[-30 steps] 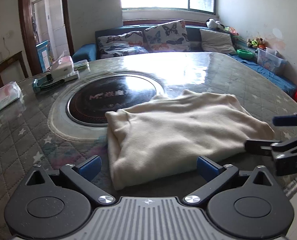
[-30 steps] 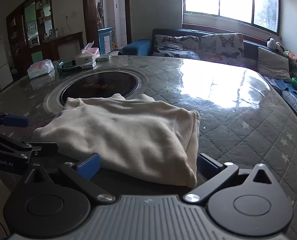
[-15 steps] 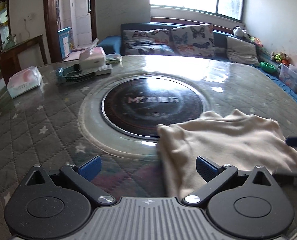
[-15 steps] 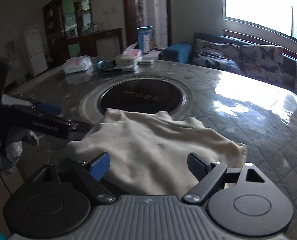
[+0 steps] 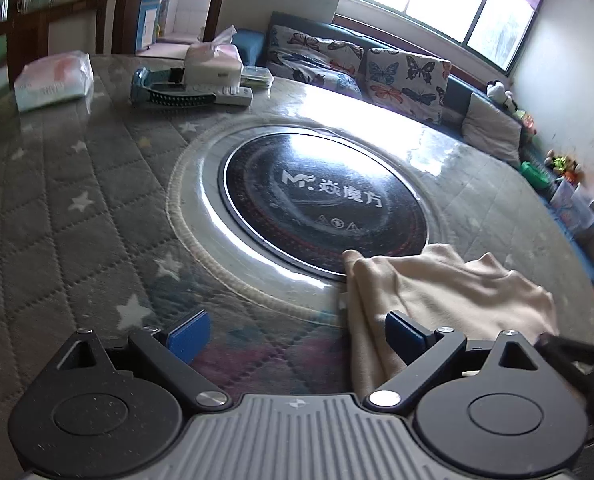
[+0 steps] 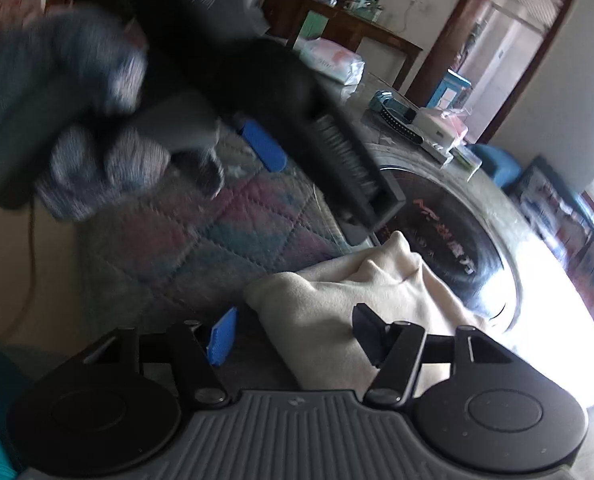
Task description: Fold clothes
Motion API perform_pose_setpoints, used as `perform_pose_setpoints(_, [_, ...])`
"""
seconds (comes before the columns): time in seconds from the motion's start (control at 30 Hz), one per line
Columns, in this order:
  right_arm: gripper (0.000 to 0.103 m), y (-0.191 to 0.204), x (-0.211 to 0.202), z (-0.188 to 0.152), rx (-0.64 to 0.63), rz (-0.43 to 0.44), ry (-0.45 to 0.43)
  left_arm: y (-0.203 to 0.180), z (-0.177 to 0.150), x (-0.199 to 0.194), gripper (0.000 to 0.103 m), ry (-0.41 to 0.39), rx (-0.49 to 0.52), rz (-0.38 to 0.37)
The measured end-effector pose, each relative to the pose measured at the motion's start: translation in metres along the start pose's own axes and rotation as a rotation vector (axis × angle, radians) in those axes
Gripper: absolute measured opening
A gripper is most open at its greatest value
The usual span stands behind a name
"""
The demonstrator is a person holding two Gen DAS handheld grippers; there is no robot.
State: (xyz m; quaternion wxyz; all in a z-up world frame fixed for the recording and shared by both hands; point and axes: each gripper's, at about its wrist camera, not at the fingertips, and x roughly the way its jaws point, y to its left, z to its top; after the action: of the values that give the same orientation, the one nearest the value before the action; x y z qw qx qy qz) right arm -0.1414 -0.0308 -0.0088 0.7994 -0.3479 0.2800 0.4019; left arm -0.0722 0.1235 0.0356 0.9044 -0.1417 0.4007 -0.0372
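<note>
Left gripper (image 5: 297,334): your jaws stand wide apart and grasp nothing; the cream garment (image 5: 437,288) lies folded on the quilted table cover (image 5: 77,208), and its near corner passes under your right-hand finger (image 5: 407,336).

Right gripper (image 6: 293,334): your jaws are likewise spread and hold nothing, though a fold of the garment (image 6: 337,312) sits between them.

Risks. If you close the right gripper here, you may pinch only the top layer and drag the fold open, since the layers at that edge cannot be told apart. The two tools are close: in the right view the left tool and your gloved hand (image 6: 69,120) fill the upper left, blurred, so a quick move could knock them together.

Beyond your fingertips, the garment's far edge overlaps the rim of the dark round plate (image 5: 321,200).

Hidden: the garment's near edge lies beneath both tool bodies; its right side runs out of the left view; window glare washes out the table on the right of the right view.
</note>
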Motion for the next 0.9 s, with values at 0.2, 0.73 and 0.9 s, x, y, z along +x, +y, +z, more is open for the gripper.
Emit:
perform_pose_setpoints(0.2, [0.016, -0.021, -0.007, -0.001, 0.130, 0.026, -0.017, -0.003, 0.007, 0.007, 0.097, 0.048, -0.084, -0.063])
perform_pose_setpoints(0.73, [0.010, -0.070, -0.053, -0.027, 0.387, 0.116, -0.152, -0.009, 0.007, 0.031, 0.039, 0.140, -0.316, -0.193])
perform_pose_setpoints(0.9, [0.016, -0.068, -0.057, -0.032, 0.385, 0.125, -0.156, -0.004, 0.005, 0.033, 0.020, 0.147, -0.357, -0.176])
